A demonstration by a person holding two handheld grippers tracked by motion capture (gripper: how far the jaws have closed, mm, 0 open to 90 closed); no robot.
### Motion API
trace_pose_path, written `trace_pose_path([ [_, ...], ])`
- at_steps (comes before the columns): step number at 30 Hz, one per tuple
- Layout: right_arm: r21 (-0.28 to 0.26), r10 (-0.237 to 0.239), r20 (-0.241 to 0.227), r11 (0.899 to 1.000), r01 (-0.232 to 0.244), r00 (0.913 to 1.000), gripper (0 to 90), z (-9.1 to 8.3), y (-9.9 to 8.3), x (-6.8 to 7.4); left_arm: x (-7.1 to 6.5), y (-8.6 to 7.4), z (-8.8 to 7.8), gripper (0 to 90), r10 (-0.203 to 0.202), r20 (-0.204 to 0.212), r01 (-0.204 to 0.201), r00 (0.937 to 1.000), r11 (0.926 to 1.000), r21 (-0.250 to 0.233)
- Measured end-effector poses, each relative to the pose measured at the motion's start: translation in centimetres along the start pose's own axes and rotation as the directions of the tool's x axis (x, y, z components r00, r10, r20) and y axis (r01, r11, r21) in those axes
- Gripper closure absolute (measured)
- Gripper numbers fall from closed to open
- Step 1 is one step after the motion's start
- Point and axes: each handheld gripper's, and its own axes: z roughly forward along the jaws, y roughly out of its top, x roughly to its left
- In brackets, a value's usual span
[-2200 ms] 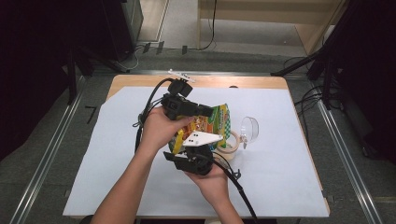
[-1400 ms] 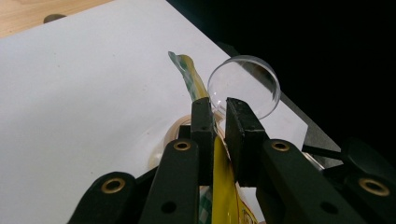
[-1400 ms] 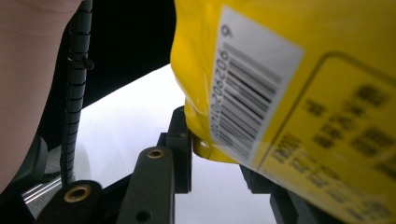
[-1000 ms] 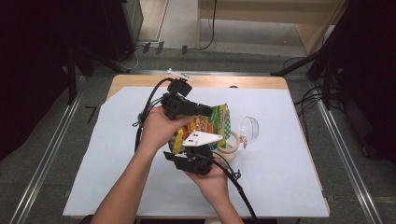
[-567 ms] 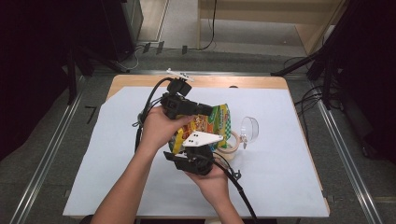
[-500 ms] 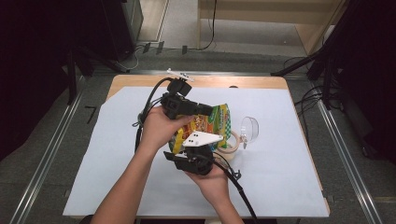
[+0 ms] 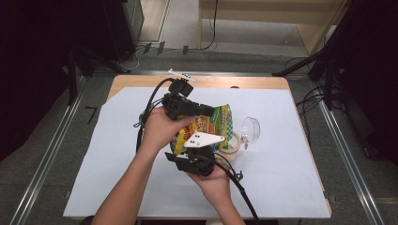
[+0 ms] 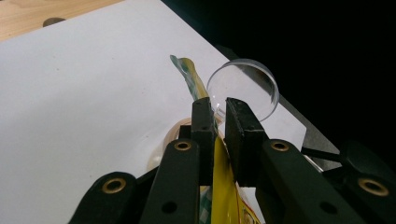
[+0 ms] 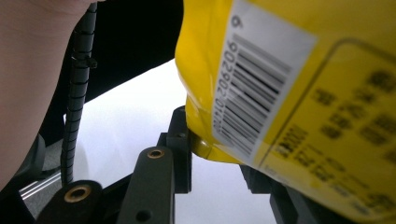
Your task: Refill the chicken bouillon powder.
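High view: we see yellow-and-green crinkly snack bag (image 7: 210, 125) held above white-covered tabletop (image 7: 94, 154), between both grippers. Left gripper (image 7: 206, 111) grips bag's upper edge; right gripper (image 7: 199, 149) holds its lower end. Roll of beige tape (image 7: 233, 144) and clear plastic cup (image 7: 250, 130) lie just beside bag.

Left gripper view: we see jaws nearly together, clamped on thin bag edge (image 8: 219, 172); cup (image 8: 243, 91) lies beyond on its side.

Right gripper view: we see jaws clamped on bag's yellow barcode end (image 9: 289, 107).
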Motion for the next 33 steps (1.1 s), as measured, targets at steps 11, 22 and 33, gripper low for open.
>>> trace_pose_path([
  [11,0.006,0.004,-0.002,1.000,-0.004,1.0000,69.7,0.0,0.1,-0.1,0.3,0.1,0.1,82.1,-0.005,0.003,0.005,1.0000,1.0000,0.008],
  [22,0.029,-0.014,0.013,0.999,0.014,0.9998,69.4,0.0,0.2,0.1,1.0,0.0,0.2,81.8,-0.035,0.012,0.035,0.9993,0.9993,0.009],
  [33,0.007,-0.004,0.013,1.000,0.004,0.9999,69.9,0.2,-0.1,-0.1,0.3,0.1,0.2,81.8,0.000,0.008,0.000,1.0000,0.9999,0.012],
])
